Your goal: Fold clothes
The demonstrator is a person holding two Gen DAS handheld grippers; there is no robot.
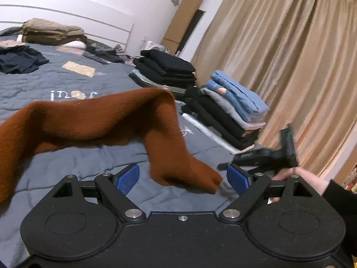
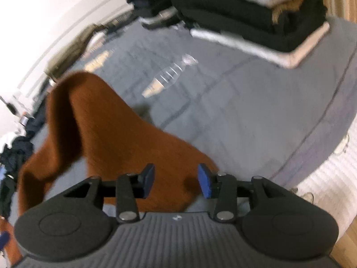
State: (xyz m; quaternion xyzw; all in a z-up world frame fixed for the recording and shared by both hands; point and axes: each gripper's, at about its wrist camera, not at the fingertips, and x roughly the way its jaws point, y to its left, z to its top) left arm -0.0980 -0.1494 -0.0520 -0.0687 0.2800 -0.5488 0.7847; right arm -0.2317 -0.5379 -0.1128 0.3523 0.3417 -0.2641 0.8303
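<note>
Hanging in the air above the grey quilted bed (image 1: 67, 84), the rust-brown sweater (image 1: 89, 120) is a soft, fuzzy knit with a long tube-shaped sleeve. In the left wrist view its cuff drops between the pads of the left tongs (image 1: 183, 179), which stand wide apart and released. The right tongs (image 2: 176, 179) are also released, half apart, with the brown knit below them. Neat folded clothes piles (image 1: 225, 111) lie along the bed's edge.
</note>
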